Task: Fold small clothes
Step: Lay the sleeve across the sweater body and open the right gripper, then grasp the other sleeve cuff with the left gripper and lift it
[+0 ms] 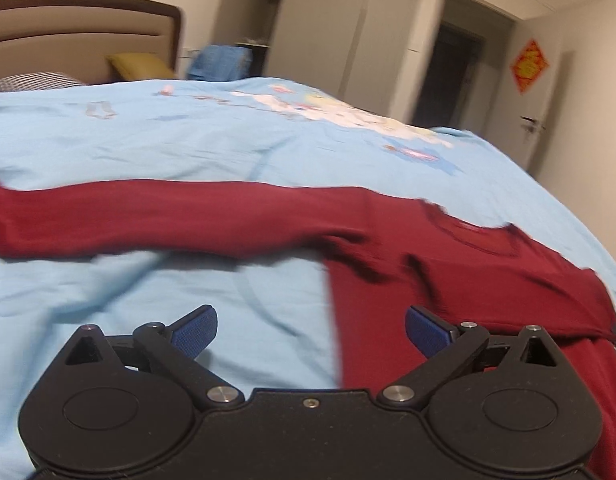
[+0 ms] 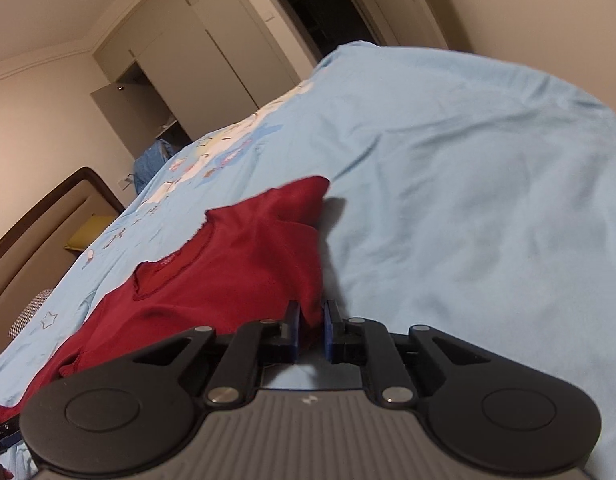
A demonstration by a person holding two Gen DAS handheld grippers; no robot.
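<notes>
My left gripper (image 1: 311, 330) hangs low over the bed (image 1: 187, 148) with its blue pads spread wide and nothing between them; its right pad sits over the body of the dark red shirt (image 1: 468, 276), its left pad over bare light blue bedcover. The shirt lies flat on the bed, neckline up and facing the headboard (image 1: 83, 28), with one long sleeve (image 1: 167, 220) stretched straight out to the left of the shirt's body, across the cover. My right gripper (image 2: 311, 330) has its pads drawn almost together and pinches a fold of the shirt (image 2: 227, 276) at the edge of the body farthest from that sleeve; the cloth rises from the pads in a bunched ridge toward a peaked corner beyond. Beyond the shirt, toward the headboard, the bedcover carries a printed cartoon pattern (image 1: 348, 112), and a yellow pillow (image 1: 141, 66) rests against the headboard.
</notes>
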